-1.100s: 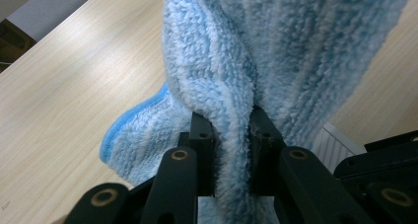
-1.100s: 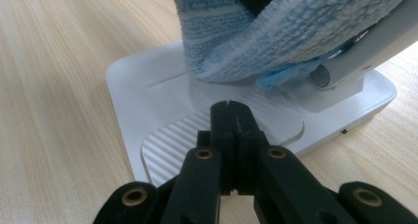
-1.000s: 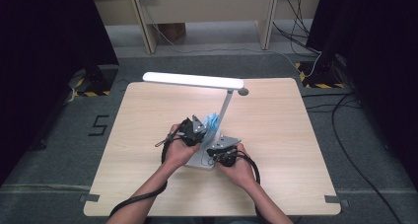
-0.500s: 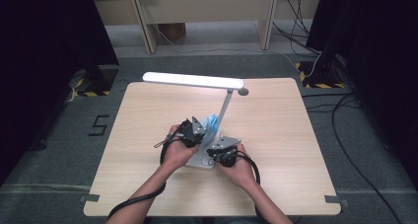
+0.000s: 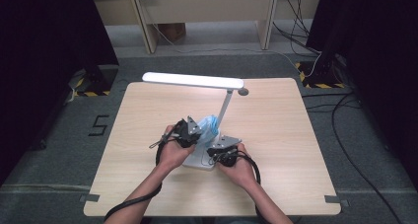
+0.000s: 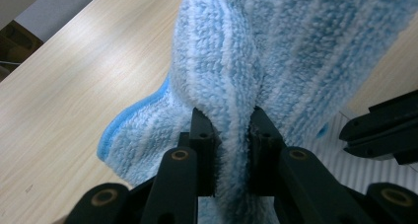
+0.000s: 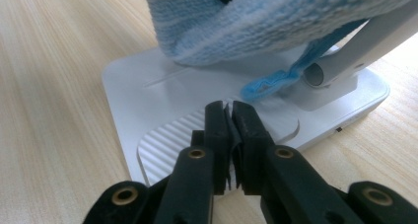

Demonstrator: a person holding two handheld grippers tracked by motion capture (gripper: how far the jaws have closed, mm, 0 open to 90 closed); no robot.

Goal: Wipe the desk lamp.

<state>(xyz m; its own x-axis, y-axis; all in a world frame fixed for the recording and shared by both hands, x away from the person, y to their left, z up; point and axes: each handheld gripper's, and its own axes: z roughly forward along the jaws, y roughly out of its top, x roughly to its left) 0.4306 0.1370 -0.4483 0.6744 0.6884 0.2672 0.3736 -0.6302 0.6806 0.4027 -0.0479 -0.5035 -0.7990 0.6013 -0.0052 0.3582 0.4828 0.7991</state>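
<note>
The white lamp base (image 5: 199, 160) sits on the bench (image 5: 276, 135), close to the person's edge, and every place here is told from it. Nearest the person, the right tool (image 5: 223, 154) is at the right side of the base. In the right gripper view the right tool (image 7: 230, 110) has its two black jaws almost pressed together, with just a thin slit between them. They have just been opening a tiny bit, and nothing is held between them. Their tips hang right above the ribbed patch (image 7: 172, 145) on the front of the base. The left tool (image 5: 190, 132) is at the left side of the base, a bit farther from the person. In the left gripper view the left tool (image 6: 227, 118) pinches a fold of the fluffy blue cloth (image 6: 276, 51) between its jaws. The cloth (image 7: 266, 21) hangs over the back part of the base, touching the slanted lamp stem (image 7: 365, 41) where it meets the base, and a blue edge of it droops down to the base top. Farther away, the stem (image 5: 225, 108) climbs up from the base to the long bright lamp head (image 5: 192, 80), which reaches out to the left over the bench.
</note>
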